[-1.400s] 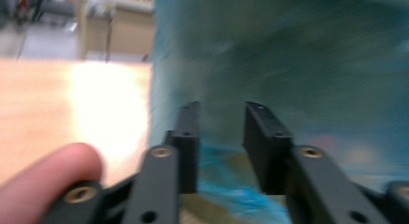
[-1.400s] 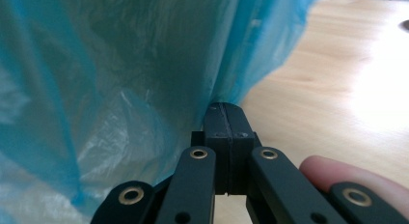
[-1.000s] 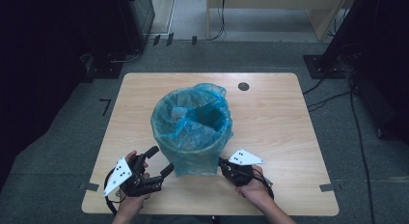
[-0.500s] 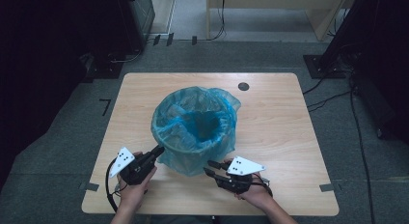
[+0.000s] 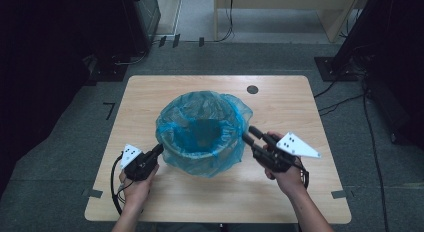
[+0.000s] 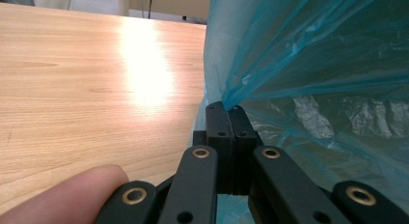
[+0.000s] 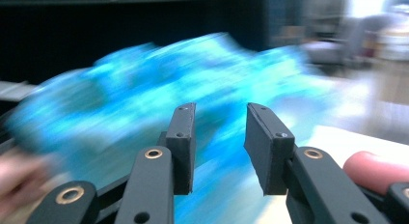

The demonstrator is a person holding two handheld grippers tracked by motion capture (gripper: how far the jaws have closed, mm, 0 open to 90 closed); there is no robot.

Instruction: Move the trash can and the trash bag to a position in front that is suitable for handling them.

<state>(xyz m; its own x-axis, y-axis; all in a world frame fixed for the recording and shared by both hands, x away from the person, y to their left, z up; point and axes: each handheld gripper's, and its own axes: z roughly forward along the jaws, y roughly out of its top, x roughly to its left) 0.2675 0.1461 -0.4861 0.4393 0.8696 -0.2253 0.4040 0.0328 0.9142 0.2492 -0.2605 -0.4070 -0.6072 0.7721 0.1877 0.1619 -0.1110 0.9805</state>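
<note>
A bin lined with a blue plastic bag [image 5: 200,132] stands mid-table, the film hanging loosely over its rim. My left gripper [image 5: 159,148] is at the bag's lower left side. In the left gripper view its jaws [image 6: 226,108] are shut on a pinch of the blue film [image 6: 313,55]. My right gripper [image 5: 249,133] hovers at the bag's right rim, raised off the table. Its jaws [image 7: 219,113] have just been opening and nothing lies between them. Beyond them the bag [image 7: 144,103] is a blur.
The wooden table [image 5: 300,107] has a round black grommet [image 5: 252,89] at its far right. Dark cabinets stand on the floor at the left and right, and light wooden furniture [image 5: 280,7] at the back. Cables run over the grey floor.
The left gripper moved in to the bag's left side and shut on the film. The right gripper rose from the bag's lower right up to its right rim, and its jaws parted.
</note>
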